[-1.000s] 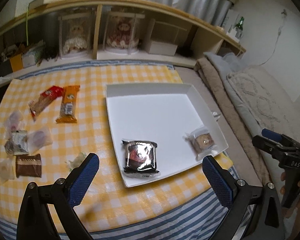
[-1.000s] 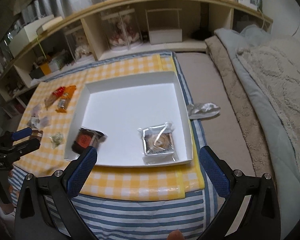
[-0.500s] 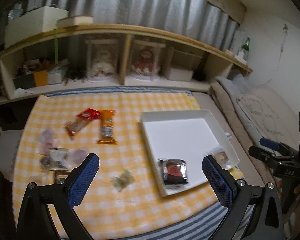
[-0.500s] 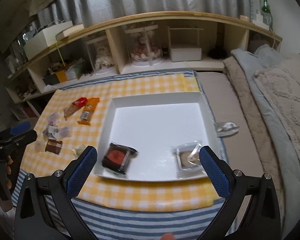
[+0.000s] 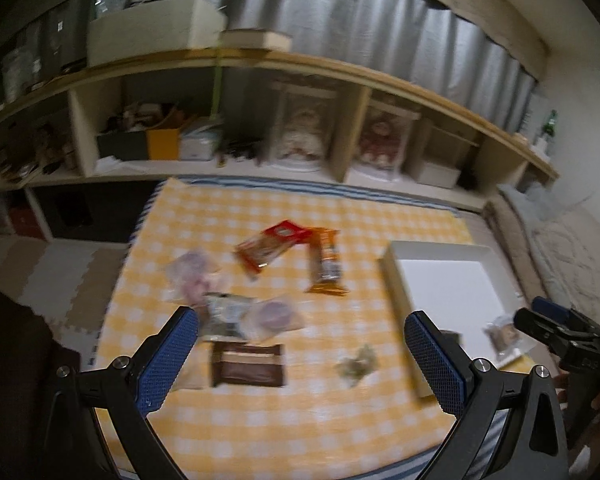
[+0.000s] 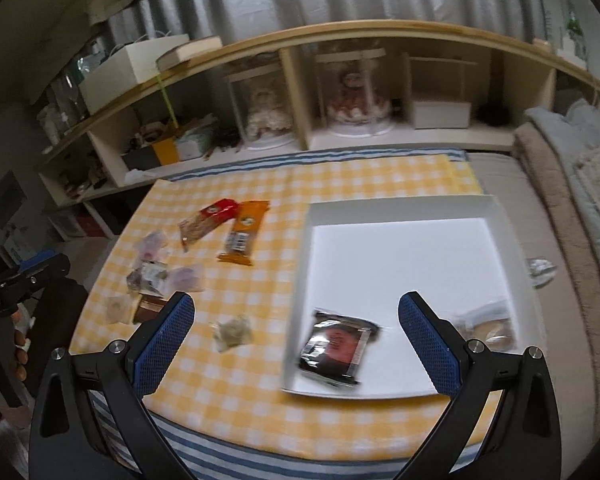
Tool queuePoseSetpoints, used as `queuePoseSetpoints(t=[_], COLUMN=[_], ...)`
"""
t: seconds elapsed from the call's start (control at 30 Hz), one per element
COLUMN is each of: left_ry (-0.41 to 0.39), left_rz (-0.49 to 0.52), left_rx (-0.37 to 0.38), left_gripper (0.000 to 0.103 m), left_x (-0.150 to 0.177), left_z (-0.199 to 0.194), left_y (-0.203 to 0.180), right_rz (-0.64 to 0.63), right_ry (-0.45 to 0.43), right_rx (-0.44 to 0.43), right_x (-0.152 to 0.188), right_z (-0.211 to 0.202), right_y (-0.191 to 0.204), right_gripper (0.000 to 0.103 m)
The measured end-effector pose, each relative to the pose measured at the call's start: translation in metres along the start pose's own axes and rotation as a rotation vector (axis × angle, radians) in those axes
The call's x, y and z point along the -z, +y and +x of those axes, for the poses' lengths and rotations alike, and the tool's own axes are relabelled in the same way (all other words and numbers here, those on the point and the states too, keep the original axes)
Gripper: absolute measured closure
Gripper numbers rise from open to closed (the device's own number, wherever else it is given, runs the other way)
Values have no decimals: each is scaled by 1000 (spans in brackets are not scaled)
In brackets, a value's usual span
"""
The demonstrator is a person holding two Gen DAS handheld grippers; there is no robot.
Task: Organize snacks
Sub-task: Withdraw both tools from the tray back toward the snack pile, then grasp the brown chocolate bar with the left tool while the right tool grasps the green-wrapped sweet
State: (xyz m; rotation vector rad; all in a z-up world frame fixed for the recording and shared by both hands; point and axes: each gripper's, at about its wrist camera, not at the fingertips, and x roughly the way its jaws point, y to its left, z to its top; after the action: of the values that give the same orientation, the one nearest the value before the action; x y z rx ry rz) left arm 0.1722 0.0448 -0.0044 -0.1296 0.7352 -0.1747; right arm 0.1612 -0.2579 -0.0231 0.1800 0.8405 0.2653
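A white tray (image 6: 404,208) sits on the right of the yellow checked table. It holds a dark wrapped cake (image 6: 334,346) and a clear-wrapped biscuit (image 6: 488,326). Loose snacks lie left of it: a red packet (image 5: 270,242), an orange bar (image 5: 326,266), a brown chocolate bar (image 5: 246,366), a small green wrapper (image 5: 356,364) and several clear-wrapped sweets (image 5: 230,312). My left gripper (image 5: 300,360) is open and empty above the chocolate bar. My right gripper (image 6: 296,344) is open and empty above the tray's front left corner.
A long wooden shelf (image 6: 340,40) with doll cases and boxes runs behind the table. A bed with beige blankets (image 6: 572,200) lies to the right. A crumpled foil wrapper (image 6: 542,270) lies beside the tray. Foam floor mats (image 5: 48,276) are at the left.
Both grippers have pulled back and swung left. The left wrist view now centres on the loose snacks instead of the tray. Both stay open and empty.
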Motion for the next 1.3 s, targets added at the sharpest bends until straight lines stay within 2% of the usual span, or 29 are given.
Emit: queuePoseSetpoints(t=[0.23,0.37,0.47,0.6,0.67,0.73,0.8,0.93,1.07,1.3], left_ry=[65,97,153,227,256,288,322,377,401,428], left_rz=[-119,-162,-145,-120,-94,-65,-36,12,45,94], left_rx=[8,75,105,136,118,88,50,-35,-76,-145], left_gripper=[0,0,0,0,0,0,0,0,0,0], left_x=[5,-1,1,4,4,5,9,16,18,33], left_z=[29,47,71,107,125,142,157,182,201,224], left_y=[50,66,66,49,43,36,31,27,24,18], right_rz=[-24,-38,-65,-118,-142,-175,-204,-255,-328,-408], right_ry=[42,75,87,132,159,184,216,279,329,366], right_rx=[-57,-75,-73,-132,-149,-148,-147,-155,-145,-93], right_x=[8,12,16,22,26,30,35,43,55,71], right_z=[42,66,82,102,111,121,131,153,171,189], right_y=[37,49,53,56,57,58,58,61,72,79], right_gripper=[0,0,0,16,20,29,32,35,35,44])
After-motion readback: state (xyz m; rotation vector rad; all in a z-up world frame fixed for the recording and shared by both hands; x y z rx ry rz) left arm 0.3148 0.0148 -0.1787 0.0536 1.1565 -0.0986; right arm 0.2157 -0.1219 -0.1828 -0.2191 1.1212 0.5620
